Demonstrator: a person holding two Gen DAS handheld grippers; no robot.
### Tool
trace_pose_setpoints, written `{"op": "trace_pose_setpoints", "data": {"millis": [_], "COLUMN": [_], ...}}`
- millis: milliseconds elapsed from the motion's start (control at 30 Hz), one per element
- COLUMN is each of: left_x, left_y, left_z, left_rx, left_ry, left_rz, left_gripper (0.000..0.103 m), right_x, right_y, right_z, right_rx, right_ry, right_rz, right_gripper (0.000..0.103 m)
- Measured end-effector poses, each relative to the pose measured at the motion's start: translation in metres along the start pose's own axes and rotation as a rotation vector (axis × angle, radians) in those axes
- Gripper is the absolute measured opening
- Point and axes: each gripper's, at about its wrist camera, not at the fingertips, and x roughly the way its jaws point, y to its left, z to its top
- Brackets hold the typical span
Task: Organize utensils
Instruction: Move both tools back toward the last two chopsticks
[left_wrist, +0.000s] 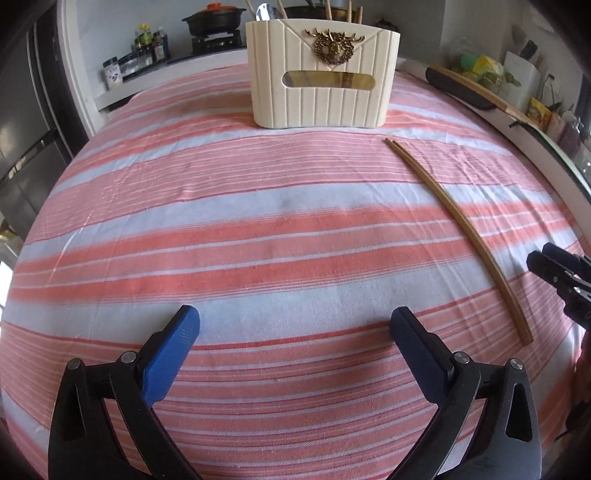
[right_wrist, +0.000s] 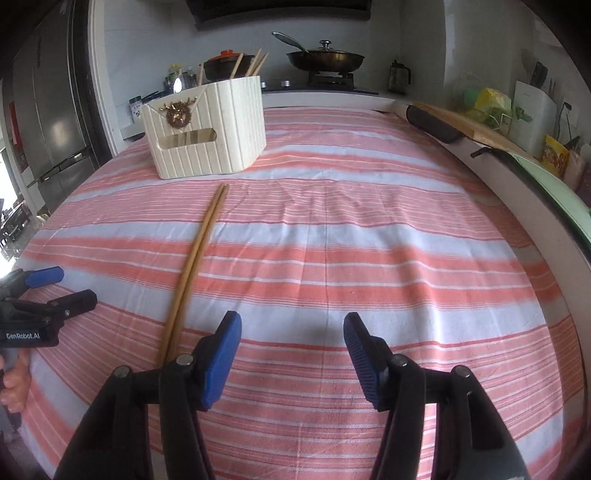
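- The left claw (left_wrist: 295, 325) is spread wide, with nothing between its blue fingers (left_wrist: 170, 354). It hangs over the striped cloth (left_wrist: 258, 229) on the desk.
- The right claw (right_wrist: 292, 334) is spread wide too and holds nothing.
- Two chopsticks (right_wrist: 195, 258) lie side by side on the cloth, just left of the right claw.
- The cream holder (left_wrist: 323, 72) stands at the far end with a spoon (left_wrist: 266, 12) and more sticks inside.

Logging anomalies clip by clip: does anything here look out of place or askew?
Yes: one pair of chopsticks lies loose on the striped cloth, in front of the cream utensil holder, which already has other utensils standing in it. Both grippers, left and right, are open and empty. Nothing looks spilled or damaged.
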Motion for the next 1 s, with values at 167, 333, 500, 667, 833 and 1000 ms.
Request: {"op": "trace_pose_setpoints", "data": {"millis": [167,333,500,667,833,1000], "left_x": [-0.007,-0.008,0.015,0.034,0.035,0.027], "left_y": [-0.001,-0.039,-0.081,-0.086,-0.071,-0.076], "left_z": [0.006,0.038,0.053,0.051,0.051,0.05], "left_rx": [-0.057,-0.079,0.005,0.012,-0.014,0.021], "left_ry": [-0.013,-0.039,-0.029,0.005,0.025,0.012], "left_rz": [-0.038,-0.138,-0.091,-0.029,-0.004,-0.009], "left_gripper": [0.102,0.102,0.102,0.103,0.102,0.073], "right_x": [0.002,0.002,0.001,0.001,0.0,0.0], "right_y": [-0.012,-0.006,-0.006,-0.009,-0.014,-0.016], "right_z": [-0.001,0.0,0.0,0.0,0.0,0.0], "right_rx": [0.067,0.039,0.035,0.051,0.076,0.086], "right_ry": [0.008,0.015,0.015,0.009,0.002,-0.004], "right_rz": [0.025,-0.007,-0.012,-0.005,0.015,0.029], "right_gripper": [0.059,0.059,0.059,0.059,0.059,0.059]}}
